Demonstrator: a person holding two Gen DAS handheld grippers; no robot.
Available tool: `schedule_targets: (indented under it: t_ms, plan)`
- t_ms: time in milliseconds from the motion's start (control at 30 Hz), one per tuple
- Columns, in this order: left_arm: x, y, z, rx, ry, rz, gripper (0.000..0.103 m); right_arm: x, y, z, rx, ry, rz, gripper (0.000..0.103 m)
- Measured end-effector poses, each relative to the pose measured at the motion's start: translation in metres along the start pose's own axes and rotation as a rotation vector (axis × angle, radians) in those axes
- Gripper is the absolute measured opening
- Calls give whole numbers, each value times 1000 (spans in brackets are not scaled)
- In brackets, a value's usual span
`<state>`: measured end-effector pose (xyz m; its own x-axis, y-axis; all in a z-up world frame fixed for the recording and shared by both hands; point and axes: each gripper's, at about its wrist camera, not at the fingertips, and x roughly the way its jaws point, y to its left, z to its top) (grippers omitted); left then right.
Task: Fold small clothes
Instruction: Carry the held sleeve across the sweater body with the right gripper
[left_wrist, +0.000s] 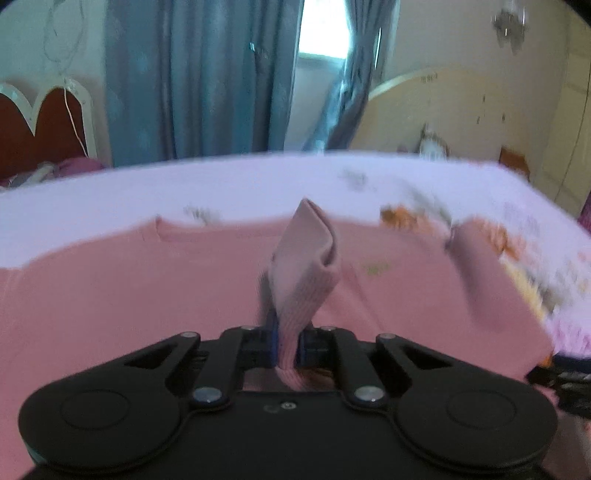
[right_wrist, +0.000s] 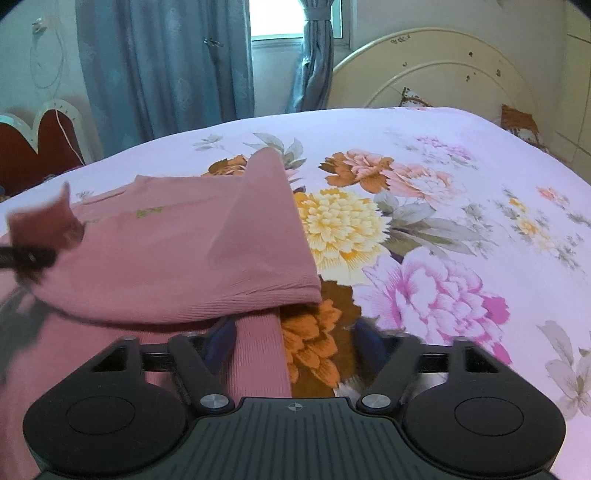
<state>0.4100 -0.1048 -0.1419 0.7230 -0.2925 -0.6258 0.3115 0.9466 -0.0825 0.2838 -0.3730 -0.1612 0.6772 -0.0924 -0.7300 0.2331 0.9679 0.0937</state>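
Garment: pink top (right_wrist: 155, 251) spread on the bed (right_wrist: 461, 192), long axis 9–3 o'clock.
Left claw (left_wrist: 287, 347): clamped on a raised fold of it.
Right claw (right_wrist: 295, 343): apart (nearer arm) — hem edge at 11 o'clock.

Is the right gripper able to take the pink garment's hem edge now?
Probably yes. The right gripper is open, and the pink garment has its hem edge lying between the fingers on the floral bedsheet, with nothing blocking.

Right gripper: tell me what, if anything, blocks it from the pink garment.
Nothing visible does. The right gripper is open, and the pink garment already has its edge lying between the jaws on the floral bedsheet.
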Motion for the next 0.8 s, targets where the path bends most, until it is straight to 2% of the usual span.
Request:
schedule_targets:
  t_ms: [133,200,233,267,300,467,600,700,767,800]
  plan:
    - [-26,12,20,-46,-91,-15,9,15,3,13,32,-7,11,52]
    - [-37,23,25,-61,-130,1,9,22,6,19,33,-13,21,50]
    - [-41,29,24,-64,-141,15,9,24,8,21,29,-15,24,27]
    - [-42,35,22,-68,-141,30,9,26,8,22,32,-7,33,12]
    - [-40,40,19,-75,-128,41,9,26,7,22,44,-6,39,8]
    - [-19,64,-18,-137,-1,83,10,20,1,16,80,-25,3,8]
    - [-7,63,-40,-112,64,114,11,18,3,10,67,-11,-4,8]
    - [-14,65,-38,-69,52,166,30,9,-2,8,53,16,20,8]
    - [-22,72,-36,-69,33,210,51,-1,-8,5,53,18,31,8]
    - [-26,76,-36,-72,13,249,54,-7,-11,5,57,11,33,8]
